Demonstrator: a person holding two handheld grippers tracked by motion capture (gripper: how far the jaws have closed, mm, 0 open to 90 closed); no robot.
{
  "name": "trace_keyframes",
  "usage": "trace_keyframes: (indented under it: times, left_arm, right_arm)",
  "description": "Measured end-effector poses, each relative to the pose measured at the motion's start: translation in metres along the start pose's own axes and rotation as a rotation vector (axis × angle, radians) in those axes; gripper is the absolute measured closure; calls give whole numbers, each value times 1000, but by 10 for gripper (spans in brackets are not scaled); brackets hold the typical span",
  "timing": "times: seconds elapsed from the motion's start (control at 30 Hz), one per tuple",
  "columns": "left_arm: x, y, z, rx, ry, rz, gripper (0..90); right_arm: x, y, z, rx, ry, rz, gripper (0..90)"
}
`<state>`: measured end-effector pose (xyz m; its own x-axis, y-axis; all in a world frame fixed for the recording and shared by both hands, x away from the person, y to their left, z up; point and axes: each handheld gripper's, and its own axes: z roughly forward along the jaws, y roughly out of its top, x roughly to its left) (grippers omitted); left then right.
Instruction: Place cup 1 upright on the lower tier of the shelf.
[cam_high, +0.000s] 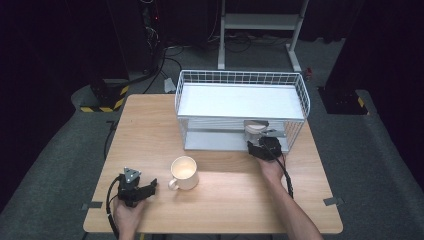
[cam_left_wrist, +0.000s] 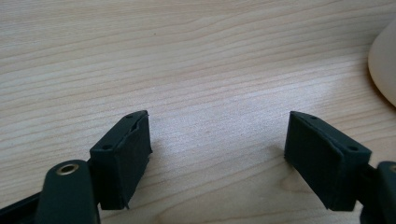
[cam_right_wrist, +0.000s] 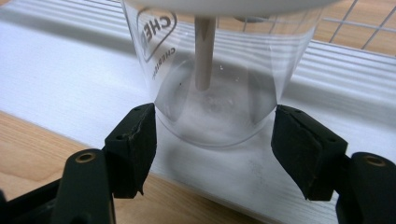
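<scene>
Table (cam_high: 150, 130) carries one mug (cam_high: 184, 172) and one wire rack (cam_high: 240, 107); my right gripper (cam_right_wrist: 212, 135) jaws touch one clear cup (cam_right_wrist: 219, 84), left gripper (cam_left_wrist: 217, 154) jaws apart.

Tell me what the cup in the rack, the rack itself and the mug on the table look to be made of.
Cup: clear, glossy, thin-walled, likely plastic; printed lettering and a stick inside show through.
Rack: white-coated metal wire, by its thin grid, with flat white shelves.
Mug: opaque cream, smooth, thick rim and handle, probably glazed ceramic.
Table: pale wood grain, matte; possibly laminate.

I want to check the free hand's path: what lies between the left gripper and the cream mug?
Only bare wooden table lies between the left gripper and the cream mug, as the high view shows.
</scene>
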<state>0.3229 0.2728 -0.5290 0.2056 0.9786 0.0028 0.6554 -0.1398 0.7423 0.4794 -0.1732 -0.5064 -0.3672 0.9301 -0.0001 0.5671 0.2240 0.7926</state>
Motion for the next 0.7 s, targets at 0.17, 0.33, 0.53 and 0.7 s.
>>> trace_keyframes:
  times: [0.17,0.33,0.53,0.7]
  left_arm:
    - [0,0,0,0,0,0,228]
    - [0,0,0,0,0,0,227]
    - [0,0,0,0,0,1,227]
    - [0,0,0,0,0,1,226]
  right_arm:
    - [-1,3,5,10,-7,20,324]
    - [-3,8,9,9,-26,32,377]
    - [-6,8,14,15,-37,53,413]
    - [-6,15,18,31,-52,48,433]
